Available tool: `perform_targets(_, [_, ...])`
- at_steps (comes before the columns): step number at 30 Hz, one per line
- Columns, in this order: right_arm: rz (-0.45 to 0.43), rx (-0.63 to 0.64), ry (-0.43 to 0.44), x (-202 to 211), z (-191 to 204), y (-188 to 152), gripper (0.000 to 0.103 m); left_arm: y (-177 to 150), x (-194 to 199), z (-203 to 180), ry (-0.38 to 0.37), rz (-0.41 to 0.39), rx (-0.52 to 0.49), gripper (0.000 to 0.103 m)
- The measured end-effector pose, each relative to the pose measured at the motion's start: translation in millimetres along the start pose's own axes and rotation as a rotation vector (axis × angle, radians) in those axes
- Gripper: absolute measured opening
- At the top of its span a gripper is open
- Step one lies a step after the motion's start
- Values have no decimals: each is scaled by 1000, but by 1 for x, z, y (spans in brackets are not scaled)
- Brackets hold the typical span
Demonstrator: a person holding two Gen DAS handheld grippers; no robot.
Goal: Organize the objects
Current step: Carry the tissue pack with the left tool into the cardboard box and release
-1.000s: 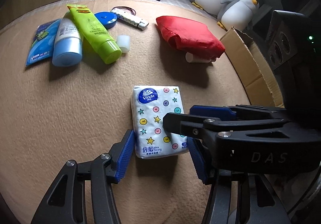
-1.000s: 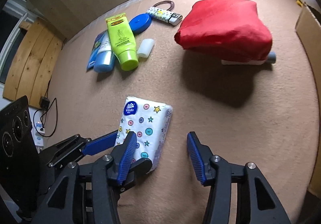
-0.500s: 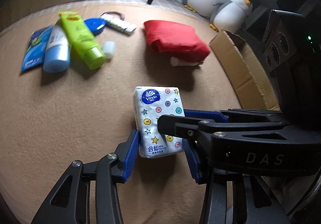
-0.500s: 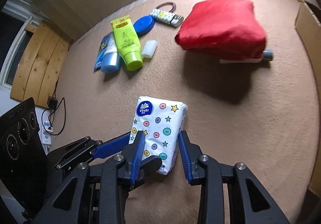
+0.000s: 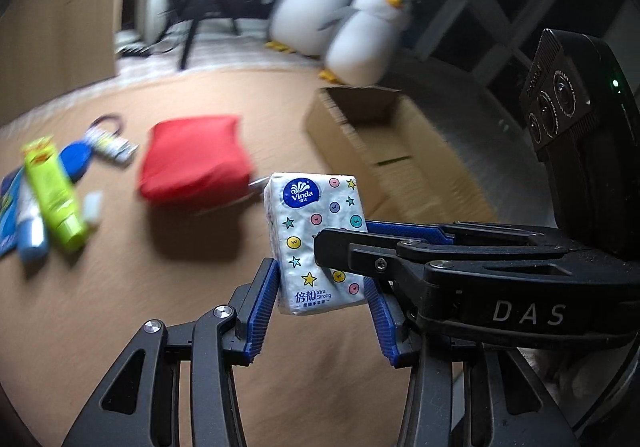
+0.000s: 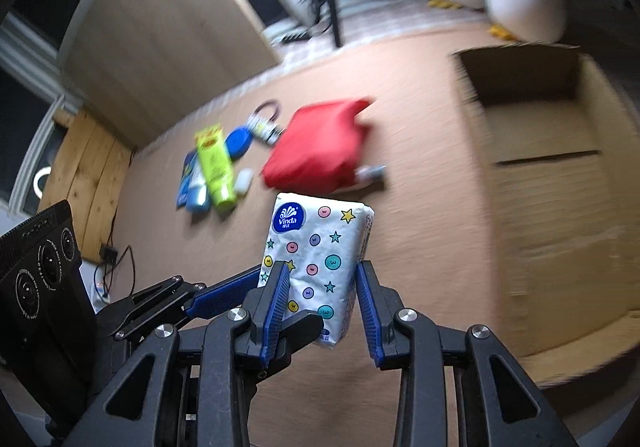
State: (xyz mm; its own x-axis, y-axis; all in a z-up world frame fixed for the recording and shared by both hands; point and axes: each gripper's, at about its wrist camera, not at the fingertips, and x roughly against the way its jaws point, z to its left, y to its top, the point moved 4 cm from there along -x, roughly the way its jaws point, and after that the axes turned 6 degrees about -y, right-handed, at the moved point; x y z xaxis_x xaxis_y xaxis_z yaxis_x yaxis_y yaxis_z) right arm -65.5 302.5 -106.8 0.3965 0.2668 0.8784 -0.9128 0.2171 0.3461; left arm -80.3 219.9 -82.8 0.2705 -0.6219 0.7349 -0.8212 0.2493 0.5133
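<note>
Tissue pack (image 5: 316,243) clamped at once in left gripper (image 5: 320,307) and right gripper (image 6: 320,299) jaws, clear of the carpet — best carried level toward the open cardboard box (image 6: 552,183) at two o'clock, both grips firm, released only once inside.

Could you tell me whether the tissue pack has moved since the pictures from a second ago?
Yes. The tissue pack has come up off the carpet, held between both grippers, toward the cardboard box.
</note>
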Motion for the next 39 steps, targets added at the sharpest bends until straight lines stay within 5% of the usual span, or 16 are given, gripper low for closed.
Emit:
perform_targets(12, [-75,-126,-84,46,-101,9,32,39,-74,-92,-88,46,-82,48])
perform_targets(23, [-75,-156,-117,52,-140,8,32,43,-98,-122,-93,68,-134,48])
perform_targets(27, [-95,-168,-139,55,-144,8,48,41,-89,-118,-79,54,-140,51])
perform_targets(39, [-117,-96,-91,51,-98,29,48,24,-32,-54,5,-2,-53,53])
